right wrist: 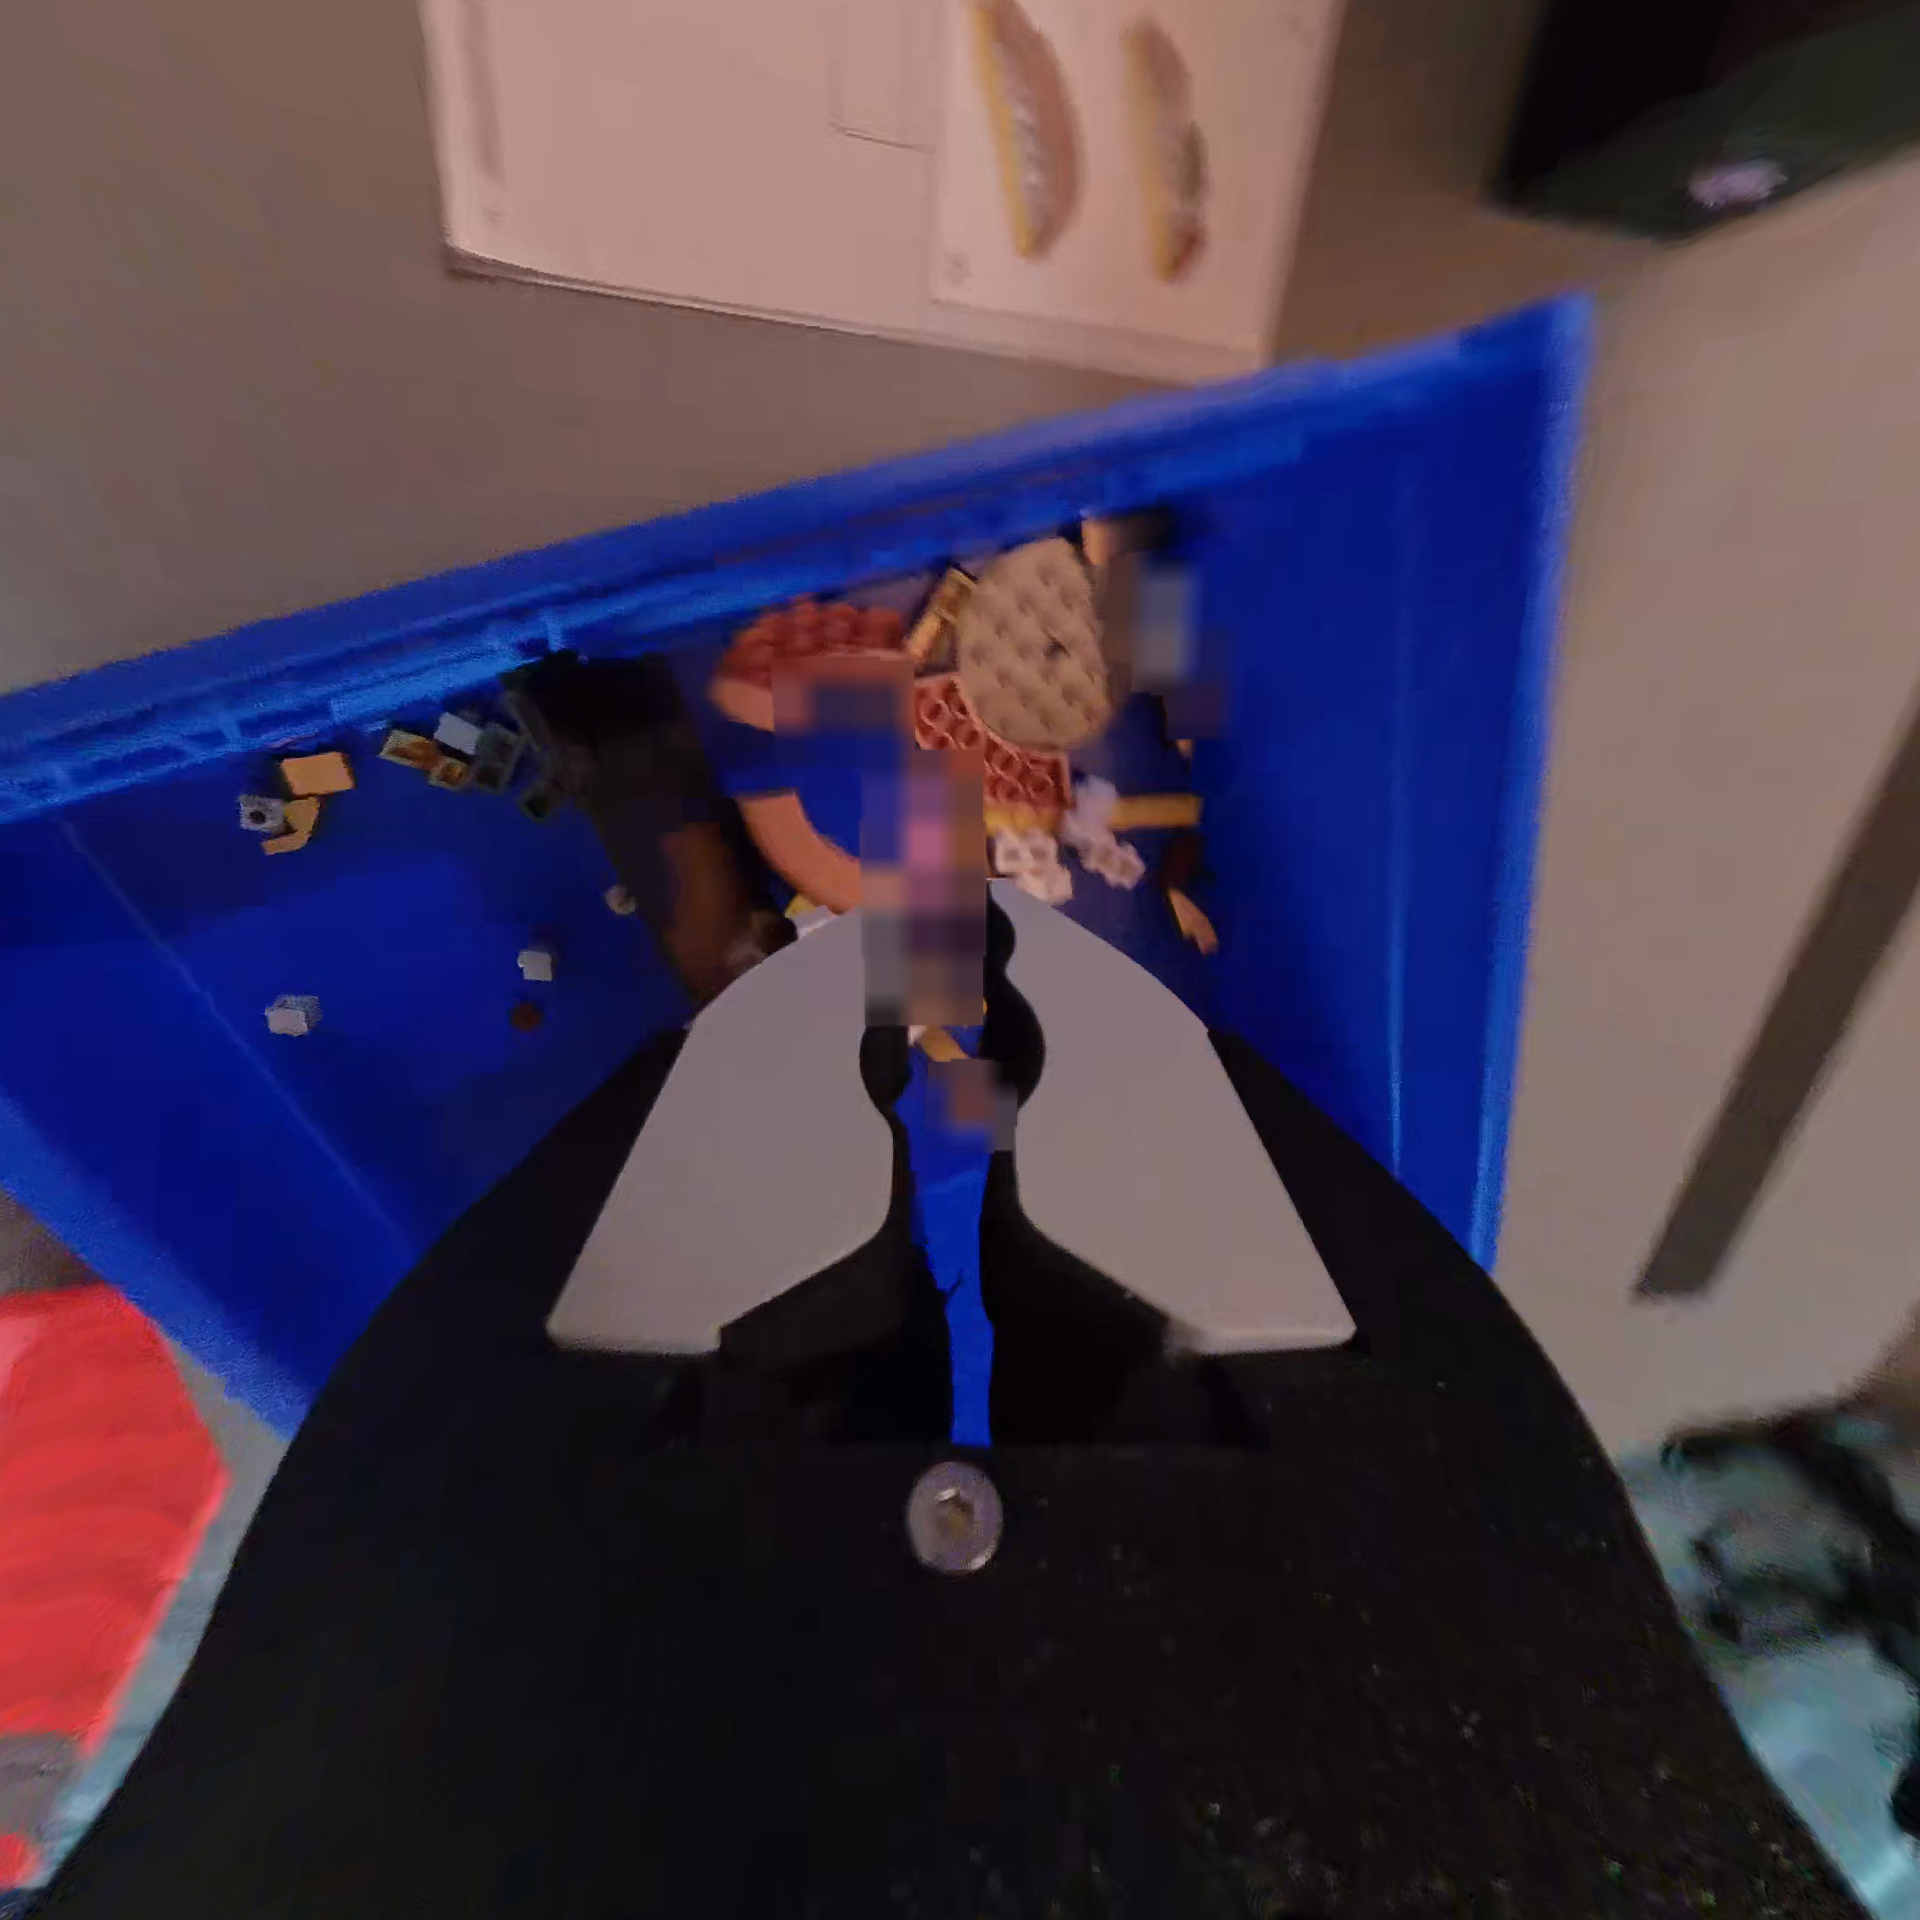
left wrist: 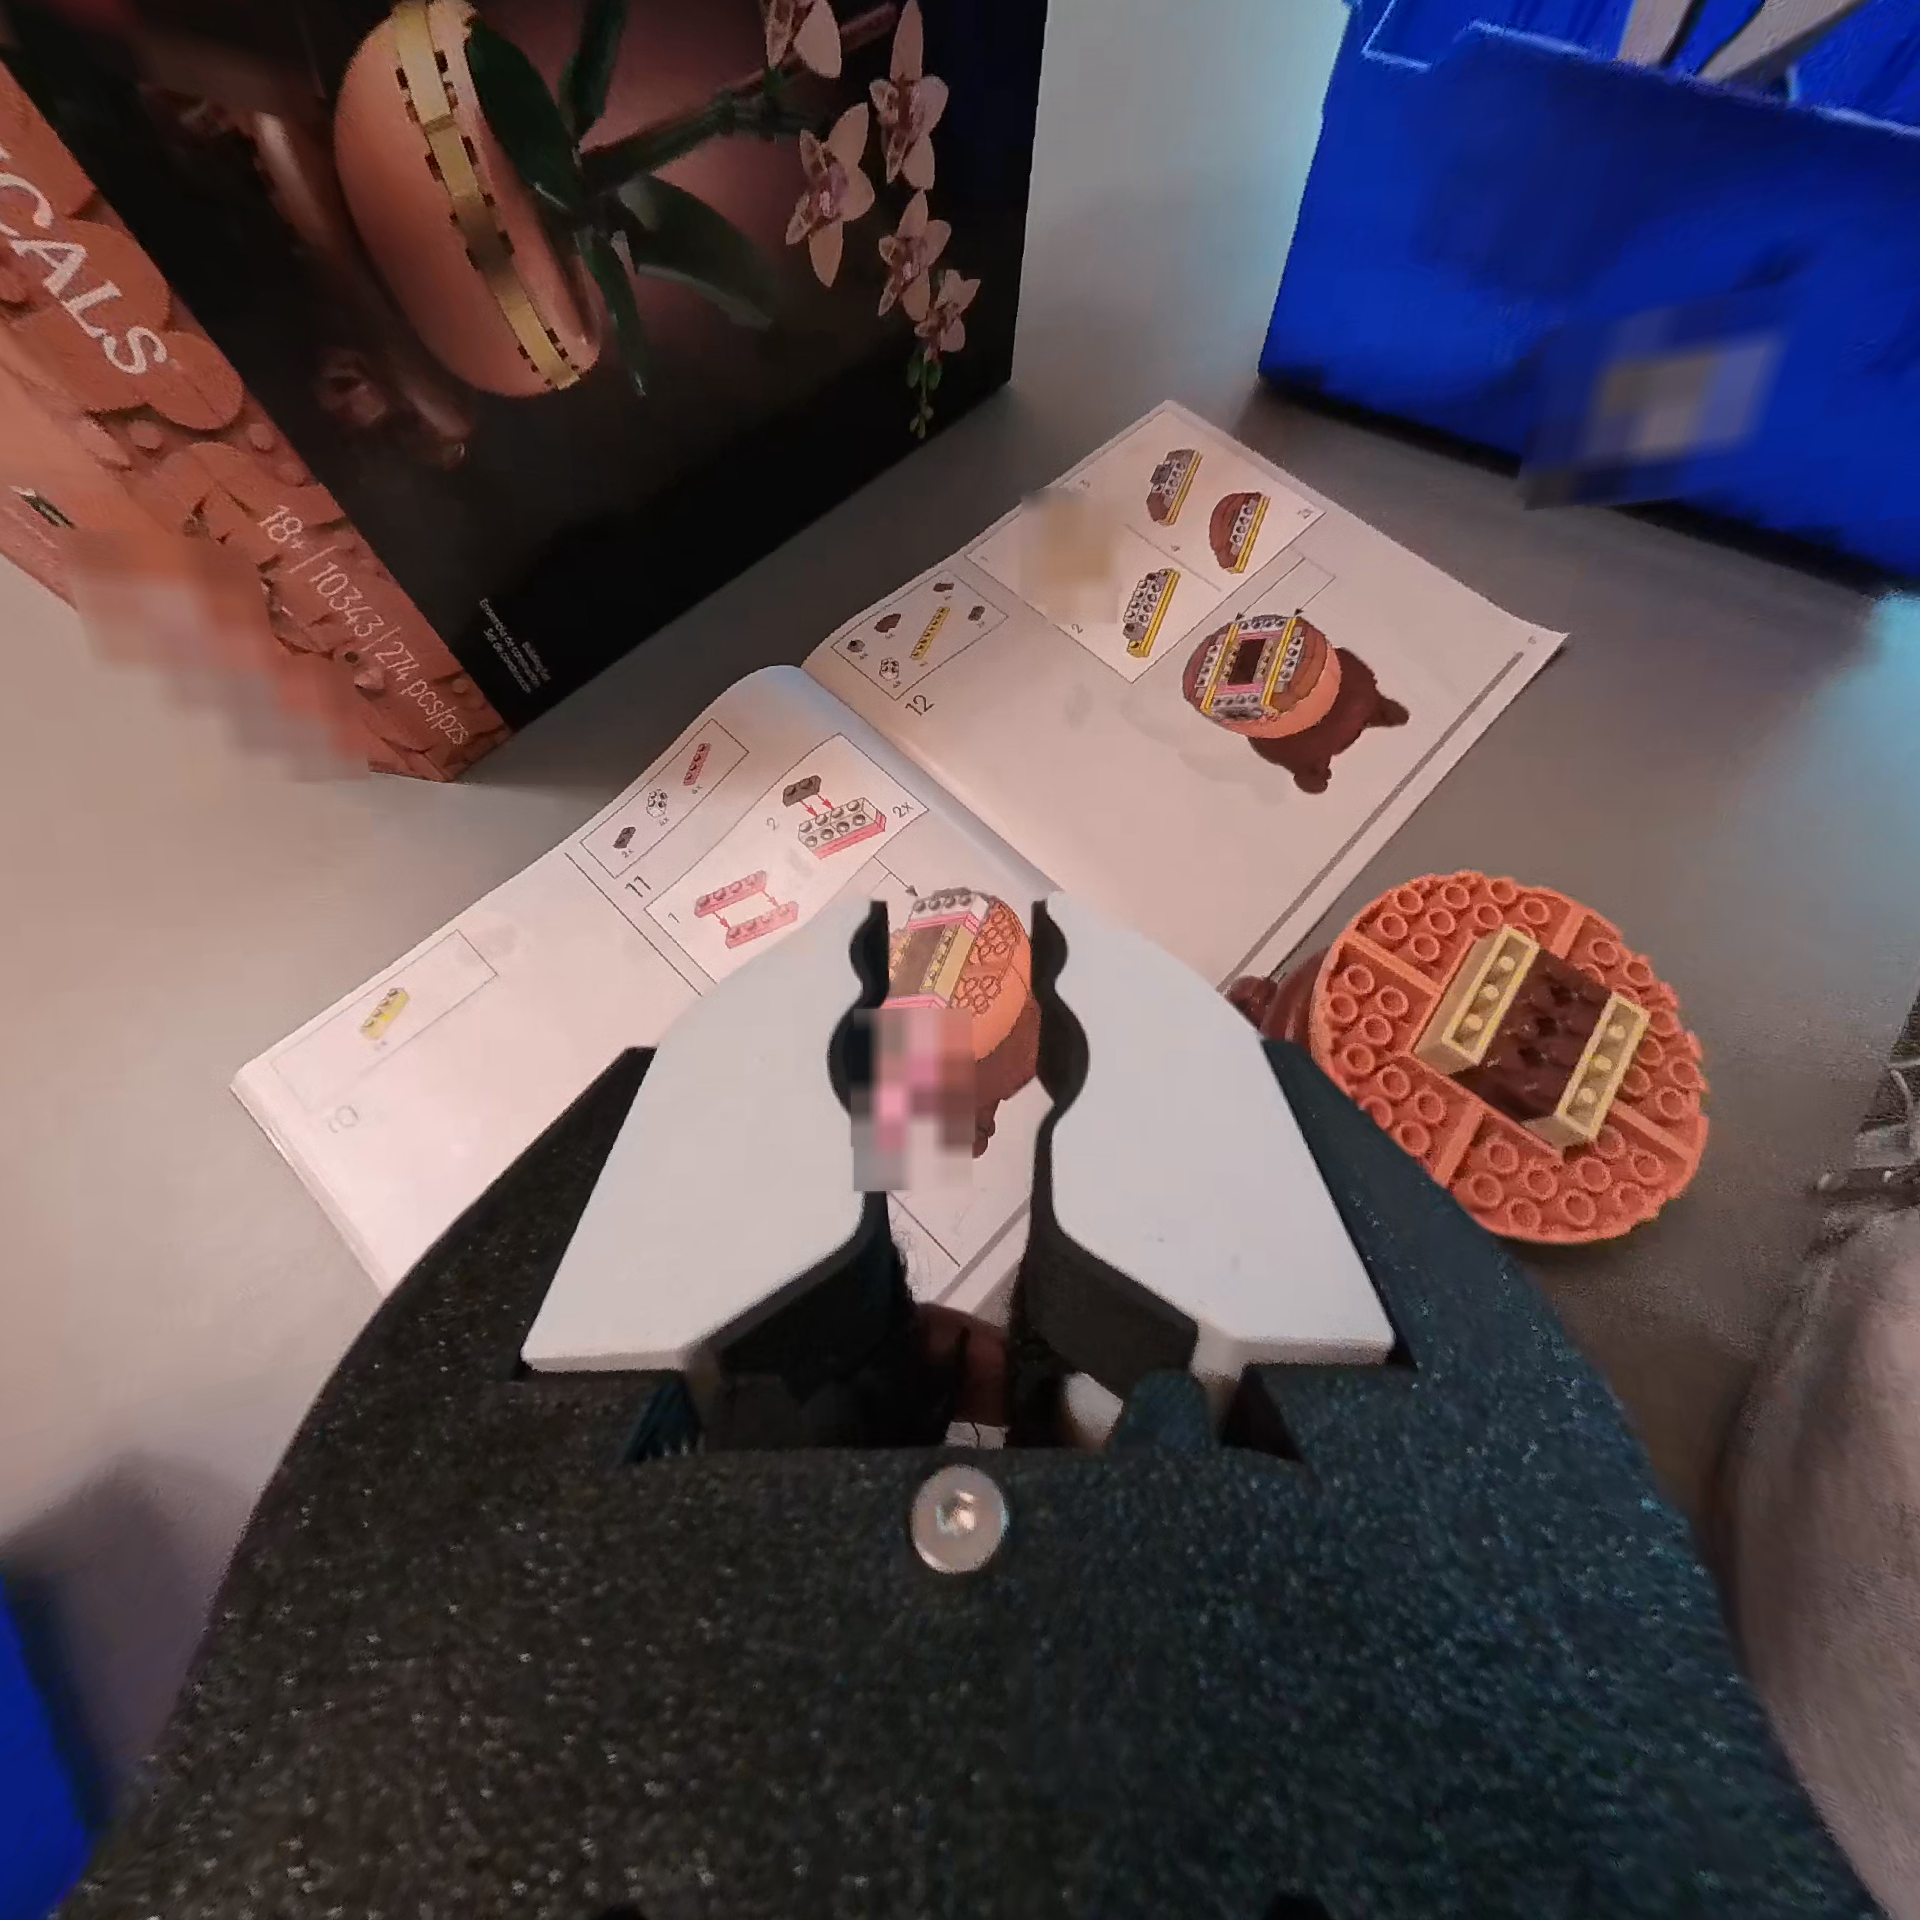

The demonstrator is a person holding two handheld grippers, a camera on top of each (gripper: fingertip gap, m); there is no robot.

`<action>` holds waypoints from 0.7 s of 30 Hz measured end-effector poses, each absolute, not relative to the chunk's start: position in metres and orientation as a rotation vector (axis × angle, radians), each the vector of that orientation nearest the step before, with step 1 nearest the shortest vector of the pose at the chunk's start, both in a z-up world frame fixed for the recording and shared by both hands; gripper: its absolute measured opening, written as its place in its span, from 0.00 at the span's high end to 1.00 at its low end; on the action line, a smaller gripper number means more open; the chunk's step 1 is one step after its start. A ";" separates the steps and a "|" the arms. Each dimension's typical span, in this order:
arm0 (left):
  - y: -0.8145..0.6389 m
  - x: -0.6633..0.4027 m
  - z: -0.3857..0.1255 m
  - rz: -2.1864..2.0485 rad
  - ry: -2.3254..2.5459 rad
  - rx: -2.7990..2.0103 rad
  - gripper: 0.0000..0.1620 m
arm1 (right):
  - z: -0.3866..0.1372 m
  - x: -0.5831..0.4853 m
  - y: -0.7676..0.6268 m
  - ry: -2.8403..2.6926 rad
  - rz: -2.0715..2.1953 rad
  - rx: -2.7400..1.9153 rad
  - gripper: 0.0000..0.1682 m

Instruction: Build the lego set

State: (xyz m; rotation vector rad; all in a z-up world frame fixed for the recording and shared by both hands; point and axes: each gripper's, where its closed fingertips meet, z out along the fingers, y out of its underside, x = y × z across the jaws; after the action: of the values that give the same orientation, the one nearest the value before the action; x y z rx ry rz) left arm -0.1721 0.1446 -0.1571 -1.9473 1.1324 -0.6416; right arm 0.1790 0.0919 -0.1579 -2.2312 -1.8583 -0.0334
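Left wrist view:
- Left gripper point(left wrist: 956, 920), centre of frame: jaws a narrow gap apart, nothing seen between them; a mosaic patch covers part of the gap. Hovering over the manual.
- Manual point(left wrist: 1091, 748), centre: lying open and flat on the grey table point(left wrist: 187, 987).
- Base point(left wrist: 1481, 1055), right of centre: round salmon studded plate with a brown block and two tan bricks on top, just beside the manual's lower right edge.
- Box point(left wrist: 499, 312), upper left: standing upright behind the manual.

Right wrist view (blurred):
- Right gripper point(right wrist: 951, 930), centre: jaws nearly together; whether a part is pinched, cannot tell, since a mosaic patch hides the tips.
- Bin point(right wrist: 1351, 582), centre: blue, with loose parts point(right wrist: 1029, 665) heaped in its upper right corner and a few small ones scattered at left.
- Red object point(right wrist: 94, 1455), lower left: unidentifiable.

Step in hand, judged: fetching the next part from the bin. Advice:
- Match the part to the open page first.
- Pinch a single part across flat sides, clear of the heap.
- Steady the base with the left gripper before pressing down.
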 end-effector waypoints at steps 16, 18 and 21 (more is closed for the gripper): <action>0.119 -0.193 -0.154 -0.760 1.236 -1.649 0.84 | -0.091 -0.065 0.097 -1.150 0.717 -2.195 0.95; 0.114 -0.185 -0.142 -0.755 1.313 -1.495 0.84 | -0.107 -0.102 0.094 -1.273 0.916 -2.201 0.95; 0.108 -0.175 -0.122 -0.736 1.392 -1.264 0.84 | -0.125 -0.135 0.093 -1.430 1.157 -2.233 0.95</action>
State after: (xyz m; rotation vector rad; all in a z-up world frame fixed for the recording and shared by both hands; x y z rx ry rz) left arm -0.1753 0.1076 -0.1219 -1.2643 1.3921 -0.7359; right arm -0.1353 0.0929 -0.1252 -2.2326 -1.4303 1.1568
